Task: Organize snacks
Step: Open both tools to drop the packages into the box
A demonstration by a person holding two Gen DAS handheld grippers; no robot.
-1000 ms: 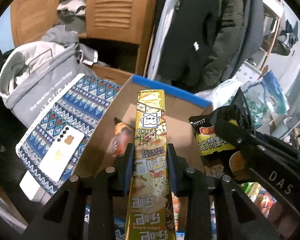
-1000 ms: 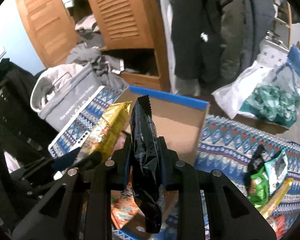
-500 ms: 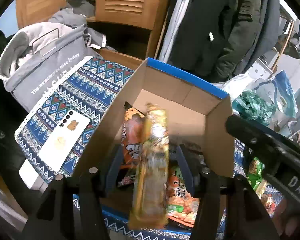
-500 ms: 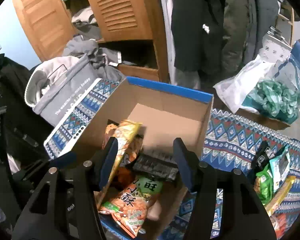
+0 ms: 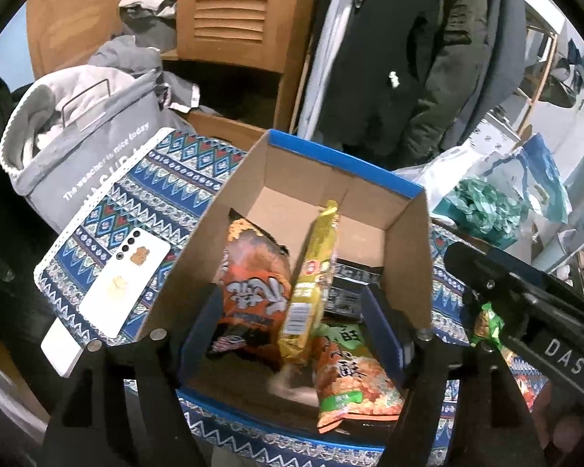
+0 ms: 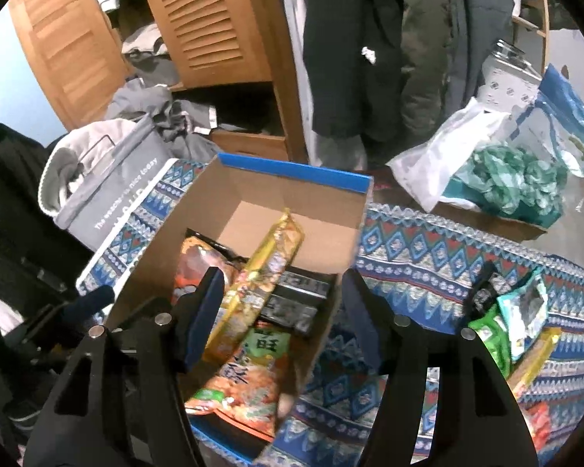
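Both grippers hang over the near end of the box (image 5: 405, 257), and both are spread wide with nothing between the fingers. The left gripper (image 5: 292, 334) straddles the packets in the box; the right gripper (image 6: 282, 317) sits a little further right, its right finger out past the box wall over the cloth (image 6: 416, 268).

Inside the box I count four packets. Nearest is the green-and-orange bag (image 5: 350, 373), lying flat. Left of it leans the orange bag (image 5: 253, 295). The yellow stick (image 5: 311, 276) lies across them, its long axis running from the near edge up towards the far wall, tilted slightly right. Behind it, flat against the right wall, is the black packet (image 5: 346, 292). The far end of the box floor is bare.

The coming move, as I judge it, turns on the loose pile (image 6: 506, 330) on the cloth to the right of the box. It lies to the right of the right gripper and near it, well apart from the left one, so the right hand is the natural one to reach. There I count at least five: a small black packet, a green one, a pale teal one, a yellow stick pointing away and to the right, and a red corner at the picture's edge. More may be hidden.

On the left a white phone (image 5: 124, 276) lies on the cloth, with a grey bag (image 5: 81, 144) beyond it.
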